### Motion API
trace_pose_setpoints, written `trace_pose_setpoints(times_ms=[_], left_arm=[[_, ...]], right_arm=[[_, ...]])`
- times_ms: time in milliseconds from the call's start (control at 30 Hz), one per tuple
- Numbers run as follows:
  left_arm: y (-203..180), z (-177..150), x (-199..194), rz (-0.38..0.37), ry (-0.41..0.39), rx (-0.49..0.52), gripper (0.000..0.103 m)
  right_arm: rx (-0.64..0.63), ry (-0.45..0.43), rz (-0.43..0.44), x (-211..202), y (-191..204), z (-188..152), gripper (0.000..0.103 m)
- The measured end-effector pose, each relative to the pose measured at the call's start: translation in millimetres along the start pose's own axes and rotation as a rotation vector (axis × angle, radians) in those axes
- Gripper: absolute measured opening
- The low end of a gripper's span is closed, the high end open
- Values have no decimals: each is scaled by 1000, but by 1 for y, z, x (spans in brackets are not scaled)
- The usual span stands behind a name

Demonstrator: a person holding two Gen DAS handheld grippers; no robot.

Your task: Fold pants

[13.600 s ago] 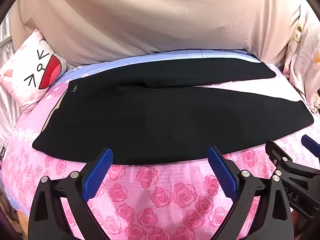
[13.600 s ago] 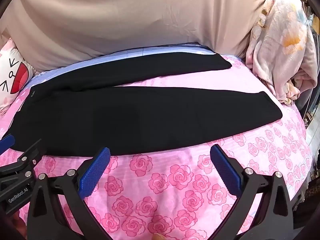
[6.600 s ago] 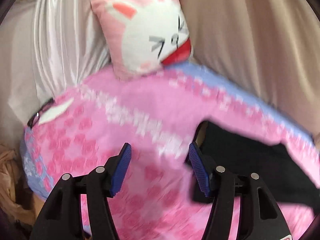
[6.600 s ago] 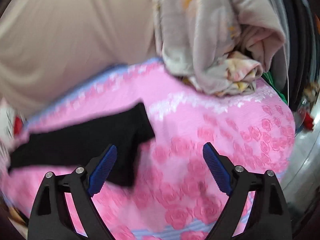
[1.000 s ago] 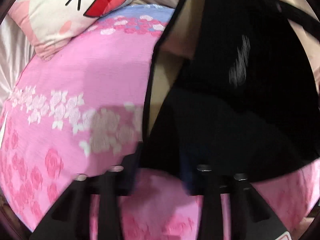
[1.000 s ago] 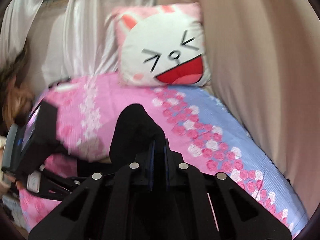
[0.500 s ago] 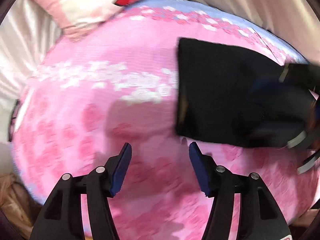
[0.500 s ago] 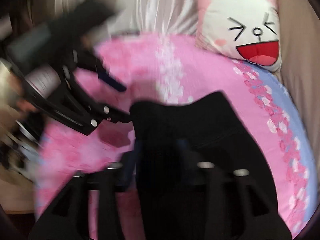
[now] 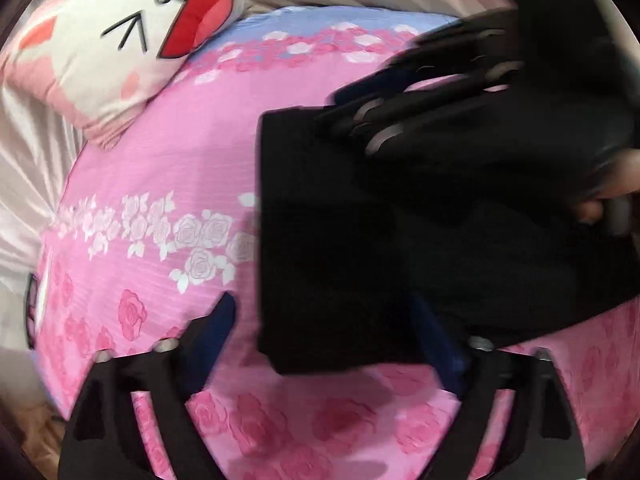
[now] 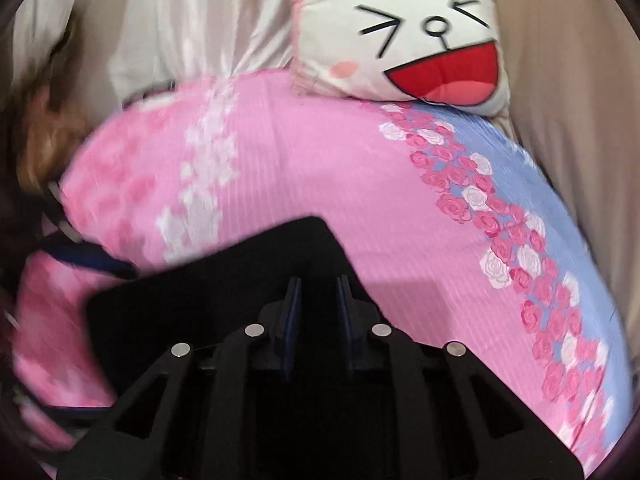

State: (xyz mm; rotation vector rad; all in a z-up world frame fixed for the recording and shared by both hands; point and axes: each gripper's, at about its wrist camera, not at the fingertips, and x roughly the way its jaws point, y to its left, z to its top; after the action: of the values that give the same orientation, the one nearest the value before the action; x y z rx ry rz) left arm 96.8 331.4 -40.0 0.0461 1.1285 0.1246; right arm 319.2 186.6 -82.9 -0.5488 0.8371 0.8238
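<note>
Left hand-held gripper [image 9: 324, 332] is opening over folded pants [image 9: 340, 220]; right hand-held gripper [image 10: 318, 300], blurred, is closing.

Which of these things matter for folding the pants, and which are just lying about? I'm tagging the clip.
Part of the job:
black pants
left gripper, jaws opening
right gripper, jaws closing over the pants

Just there:
rabbit cushion
rose-print bedspread
beige curtain

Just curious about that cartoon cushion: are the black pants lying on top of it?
No. The pants lie folded on the pink sheet, while the cushion sits apart at the far edge.
</note>
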Motion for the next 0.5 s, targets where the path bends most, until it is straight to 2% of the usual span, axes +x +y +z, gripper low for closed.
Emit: trace_pose_setpoints(times_ms=[67,100,167,200,233,267,300,333,367,400,467,500], left_arm=[[16,-7,-10,11,2,-28,92],[21,-7,-15,26,-10,-29,92],[29,-10,-30,77,-33,-16,92],[32,-9,-37,87,-45,-15,92],[34,-5,-47,130,-67,-25,89],[40,1,-51,172,-92,-30,89],[41,8,-62,188,-126,-40,89],[42,13,-69,171,-144,-55,89],[41,17,-75,149,-159,-75,89],[37,20,-78,133,-165,-86,89],[18,22,-66,147,-139,-50,89],[12,22,-49,164,-103,-29,89]], right_arm=[[-3,-3,16,-24,0,-15,18],[6,24,55,-34,2,-32,18],[11,76,134,-35,12,-58,18],[-19,131,171,-23,30,-80,18],[-64,63,112,-27,44,-91,18],[-88,44,81,-29,50,-95,20],[-60,48,88,-33,48,-93,20],[-7,52,125,-38,42,-91,19],[64,16,172,-50,34,-89,19],[97,-21,175,-58,29,-89,19],[148,-28,174,-63,26,-95,19],[177,20,189,-54,27,-104,19]])
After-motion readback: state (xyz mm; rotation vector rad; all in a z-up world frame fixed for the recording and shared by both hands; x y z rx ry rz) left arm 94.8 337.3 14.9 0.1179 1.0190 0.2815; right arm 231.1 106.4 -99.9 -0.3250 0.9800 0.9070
